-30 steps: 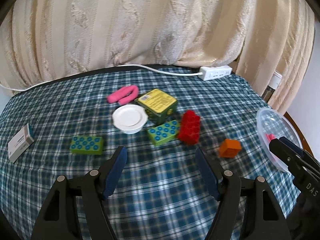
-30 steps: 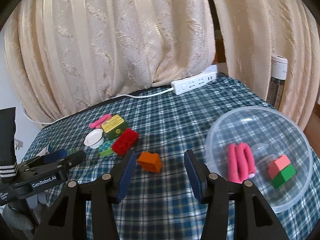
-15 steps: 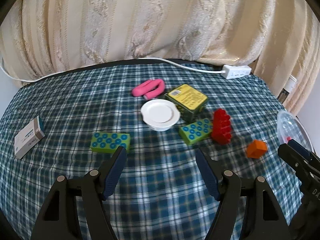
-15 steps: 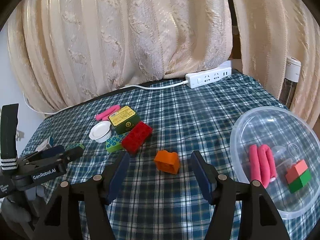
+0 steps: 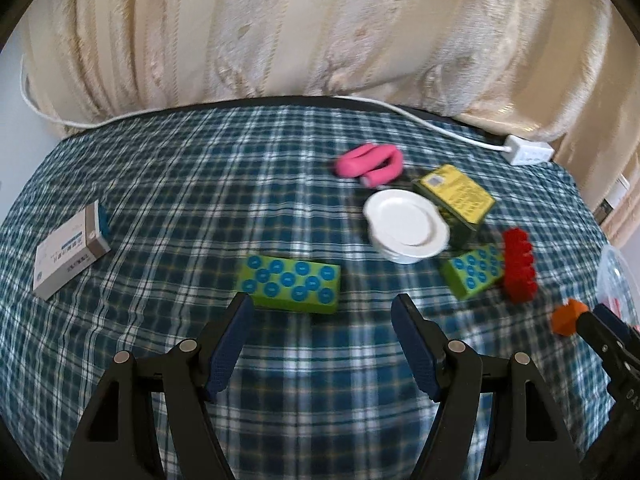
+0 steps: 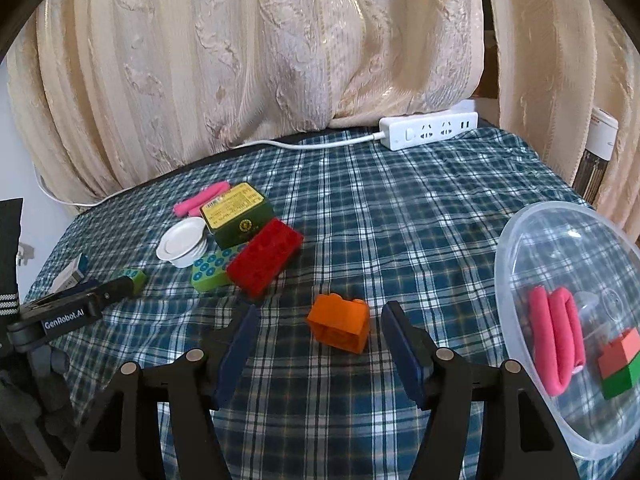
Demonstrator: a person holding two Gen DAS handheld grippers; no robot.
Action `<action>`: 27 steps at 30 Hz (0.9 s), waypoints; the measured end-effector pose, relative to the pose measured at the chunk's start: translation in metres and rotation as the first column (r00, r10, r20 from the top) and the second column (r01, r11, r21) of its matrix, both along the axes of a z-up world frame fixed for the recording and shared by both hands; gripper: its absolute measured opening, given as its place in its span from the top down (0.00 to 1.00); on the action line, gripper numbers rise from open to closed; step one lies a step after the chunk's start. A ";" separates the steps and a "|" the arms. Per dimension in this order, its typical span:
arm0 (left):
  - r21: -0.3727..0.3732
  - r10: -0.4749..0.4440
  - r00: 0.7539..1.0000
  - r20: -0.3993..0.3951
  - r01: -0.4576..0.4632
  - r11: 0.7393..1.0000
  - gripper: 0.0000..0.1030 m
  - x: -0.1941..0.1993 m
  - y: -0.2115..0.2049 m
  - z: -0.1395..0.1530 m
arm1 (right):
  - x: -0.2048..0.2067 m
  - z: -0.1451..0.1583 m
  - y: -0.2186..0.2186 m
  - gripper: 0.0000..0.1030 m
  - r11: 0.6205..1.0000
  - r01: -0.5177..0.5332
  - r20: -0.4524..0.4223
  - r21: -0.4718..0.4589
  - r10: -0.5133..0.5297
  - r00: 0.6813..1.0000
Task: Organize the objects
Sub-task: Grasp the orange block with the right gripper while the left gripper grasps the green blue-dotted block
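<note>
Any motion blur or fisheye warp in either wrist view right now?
Left wrist view: motion blur, the green studded block and white dish have soft edges, and the plaid cloth smears. Right wrist view: sharper, the orange block and the power strip sockets read crisply. Both views: fisheye bowing with a dark rim; the clear bowl stretches at the right edge.

A: Which markings are legible?

B: One only. The left gripper [image 6: 132, 280], seen at the near left of the right wrist view, carries white lettering "GenRobot.AI" on its black body.

A: The yellow-topped tin [image 6: 236, 214] and the small carton [image 5: 70, 250]?

B: Both carry printed labels, too small and blurred to read. The right gripper [image 5: 600, 318] shows partial white characters at the near right edge, not legible.
</note>
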State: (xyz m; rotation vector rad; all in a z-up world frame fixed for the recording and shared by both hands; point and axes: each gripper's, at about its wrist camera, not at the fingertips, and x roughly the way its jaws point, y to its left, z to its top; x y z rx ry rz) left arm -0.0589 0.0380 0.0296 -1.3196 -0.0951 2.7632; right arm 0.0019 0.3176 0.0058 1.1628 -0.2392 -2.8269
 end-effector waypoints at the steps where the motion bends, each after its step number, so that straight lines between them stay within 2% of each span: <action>1: 0.001 0.011 1.000 0.004 -0.011 1.000 0.29 -0.002 -0.004 -0.002 | -0.001 -0.001 0.000 0.35 1.000 0.001 0.002 -0.001 -0.001 1.000; 7: 0.008 0.050 0.999 0.020 -0.050 0.999 0.29 -0.011 -0.015 -0.009 | -0.005 -0.007 0.003 0.35 1.000 0.002 0.013 -0.011 -0.002 1.000; 18: -0.021 0.053 0.998 0.034 -0.052 0.998 0.29 -0.023 -0.012 -0.019 | -0.007 -0.010 -0.003 0.35 1.000 -0.014 0.013 0.006 0.014 1.000; 23: -0.056 0.040 0.999 0.028 -0.039 0.998 0.30 -0.025 -0.008 -0.020 | -0.008 -0.011 -0.002 0.35 1.000 -0.013 0.017 -0.004 0.013 1.000; 27: -0.065 0.035 0.999 0.026 -0.033 0.997 0.35 -0.025 -0.005 -0.020 | -0.008 -0.012 -0.001 0.35 1.000 -0.011 0.020 -0.008 0.011 1.000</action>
